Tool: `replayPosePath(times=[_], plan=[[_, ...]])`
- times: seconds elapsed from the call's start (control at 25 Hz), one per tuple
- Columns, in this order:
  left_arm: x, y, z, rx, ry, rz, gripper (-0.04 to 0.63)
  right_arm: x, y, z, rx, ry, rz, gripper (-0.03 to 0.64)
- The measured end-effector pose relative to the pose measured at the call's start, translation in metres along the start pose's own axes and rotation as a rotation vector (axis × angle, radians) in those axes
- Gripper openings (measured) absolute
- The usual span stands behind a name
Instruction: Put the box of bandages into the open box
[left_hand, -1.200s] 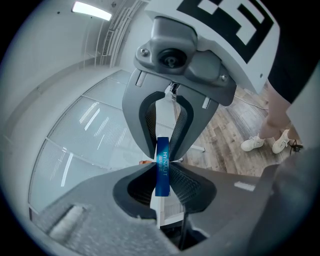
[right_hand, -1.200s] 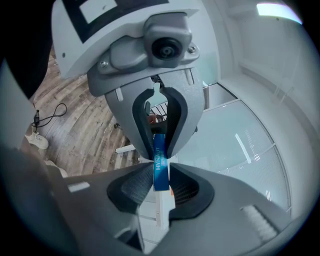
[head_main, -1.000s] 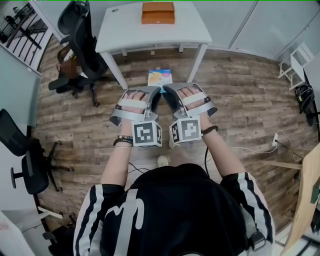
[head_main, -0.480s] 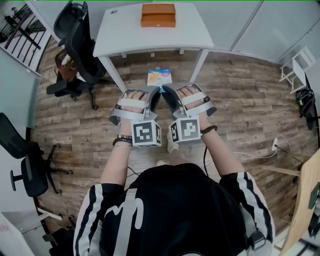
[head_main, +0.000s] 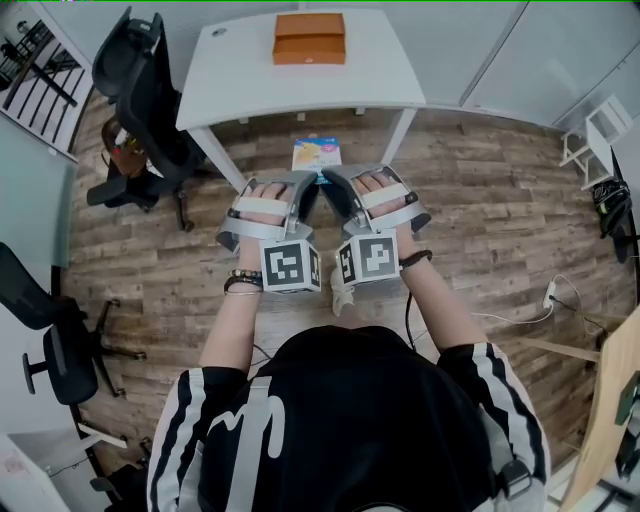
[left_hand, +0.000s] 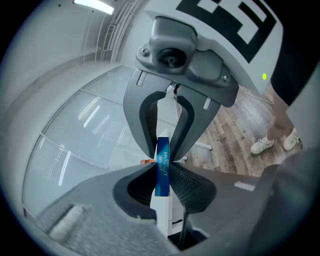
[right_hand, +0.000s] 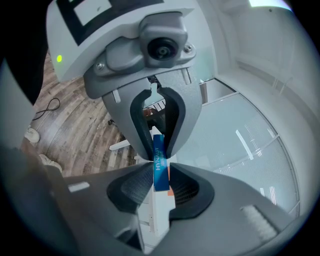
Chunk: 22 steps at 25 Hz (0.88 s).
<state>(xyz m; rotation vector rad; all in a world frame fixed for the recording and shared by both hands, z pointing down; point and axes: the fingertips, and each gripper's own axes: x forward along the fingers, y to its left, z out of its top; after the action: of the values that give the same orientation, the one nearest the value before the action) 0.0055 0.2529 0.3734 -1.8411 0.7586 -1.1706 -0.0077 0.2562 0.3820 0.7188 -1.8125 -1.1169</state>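
Wood-plank floor fills the head view, with a white table (head_main: 250, 80) at the top centre carrying an orange box (head_main: 310, 37) near its far edge, and a black chair (head_main: 135, 85) at the upper left. Below the table, mid-frame, the left gripper (head_main: 305, 192) and right gripper (head_main: 338, 188) angle toward each other, tips nearly meeting. Both pinch the bandage box (head_main: 317, 153), held in the air just short of the table's near edge. Each gripper view shows its blue edge clamped between that gripper's jaws.
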Motion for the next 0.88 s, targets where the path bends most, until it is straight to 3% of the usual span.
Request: replayPosePath(times=[0.88], plan=[[0.105, 0.063, -0.034, -0.010, 0.032, -0.007, 0.085, 0.099, -0.056, -0.055, 0.006, -0.040, 0.022, 0.091]])
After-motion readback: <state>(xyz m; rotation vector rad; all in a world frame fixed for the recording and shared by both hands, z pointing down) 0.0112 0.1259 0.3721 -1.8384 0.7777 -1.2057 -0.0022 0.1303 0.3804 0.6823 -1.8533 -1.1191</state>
